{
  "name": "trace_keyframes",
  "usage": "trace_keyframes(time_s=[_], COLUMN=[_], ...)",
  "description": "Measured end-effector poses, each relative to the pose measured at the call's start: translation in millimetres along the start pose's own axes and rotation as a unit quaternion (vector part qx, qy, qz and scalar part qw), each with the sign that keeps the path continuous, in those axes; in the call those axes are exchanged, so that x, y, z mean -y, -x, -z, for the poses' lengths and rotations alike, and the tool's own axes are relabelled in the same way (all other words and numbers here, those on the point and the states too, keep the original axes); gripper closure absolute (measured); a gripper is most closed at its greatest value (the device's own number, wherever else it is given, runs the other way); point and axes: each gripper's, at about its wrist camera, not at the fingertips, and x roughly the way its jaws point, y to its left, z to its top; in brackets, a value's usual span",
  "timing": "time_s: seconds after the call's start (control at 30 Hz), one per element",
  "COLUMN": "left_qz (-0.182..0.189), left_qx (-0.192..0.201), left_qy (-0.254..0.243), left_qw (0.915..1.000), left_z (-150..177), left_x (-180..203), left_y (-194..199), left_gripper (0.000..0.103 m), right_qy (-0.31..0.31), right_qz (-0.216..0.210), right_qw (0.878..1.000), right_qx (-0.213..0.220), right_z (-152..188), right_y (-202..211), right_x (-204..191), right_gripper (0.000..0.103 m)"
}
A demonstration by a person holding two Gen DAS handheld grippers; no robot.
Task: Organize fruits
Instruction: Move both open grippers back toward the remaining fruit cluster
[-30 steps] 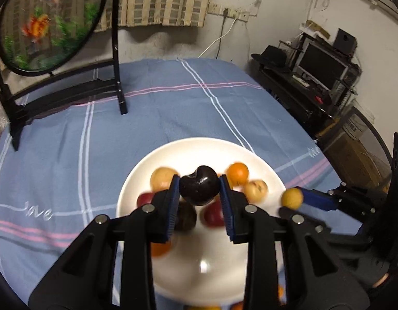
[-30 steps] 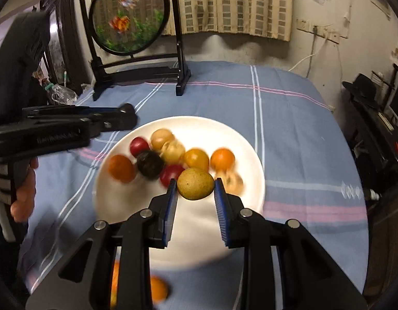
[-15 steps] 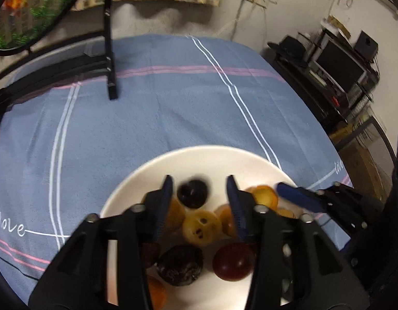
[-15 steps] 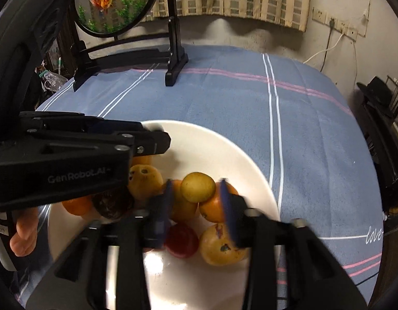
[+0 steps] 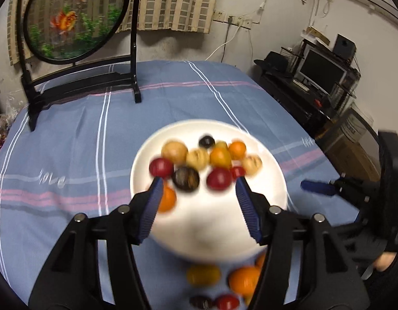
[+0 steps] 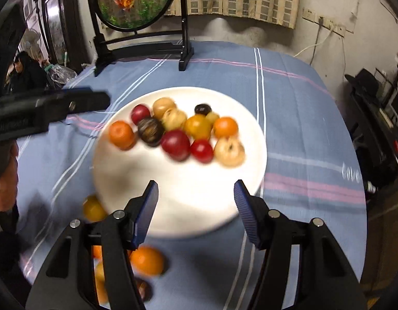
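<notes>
- A round white ceramic plate [image 6: 250, 180] sits on a table covered in a blue cloth with white and pink stripes [image 6: 289, 95]; its far half carries a cluster of small round fruits, its near half is bare.
- On the plate, left to right in the right wrist view: an orange fruit [image 6: 120, 133] near the left rim, a dark red plum-like fruit [image 6: 140, 113], a dark brown streaked fruit [image 6: 150, 130], two pale tan fruits [image 6: 173, 118], a large red fruit [image 6: 176, 144], a smaller bright red fruit [image 6: 202, 150], a yellow-orange fruit [image 6: 198, 126], a small black fruit [image 6: 202, 108], another orange fruit [image 6: 225, 127] and a pale yellowish fruit with a dimple [image 6: 229, 151].
- More loose fruits [image 5: 244, 280] lie on the cloth just off the plate's near edge: orange, yellow, red and dark ones, blurred.
- The left gripper [image 5: 199, 188] hovers over the plate's near side; its blue ribbed pads have just been opening, and nothing is between them.
- The right gripper [image 6: 196, 191] likewise stands apart over the bare near half of the plate, holding nothing.
- A round painted goldfish screen in a black wooden stand [image 5: 75, 15] stands at the table's far end.
- A person's hand [image 6: 5, 180] grips the left tool's handle.
</notes>
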Motion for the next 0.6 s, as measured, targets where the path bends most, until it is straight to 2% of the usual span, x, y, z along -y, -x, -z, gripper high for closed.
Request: trace_keyframes(time_s=[0.1,0.23,0.4,0.6], left_qz=[-0.008,-0.014,-0.011,-0.008], left_qx=[0.006,0.001,-0.003,-0.019], left_qy=[-0.005,-0.006,0.028,0.049], left_qw=[0.9999,0.9999,0.9995,0.9986], left_z=[32.7,70.7,104.3,134.7], left_x=[9.0,14.5,1.9,-11.6], left_y=[23.1,44.2,64.1,73.5], left_gripper=[0.036,0.035,0.033,0.033], right_qy=[-0.006,-0.031,-0.071,-0.067], right_qz=[0.006,0.011,-0.012,-0.015], right_qw=[1.0,0.999,0.997,0.997], right_qx=[0.017,0.038,0.038,0.021], right_z=[18.4,36.5,55.7,76.1], right_y=[22.2,42.0,48.7,49.7], right_x=[-9.8,-16.0,-20.7,-36.3], right_gripper=[0.036,0.027,0.026,0.026])
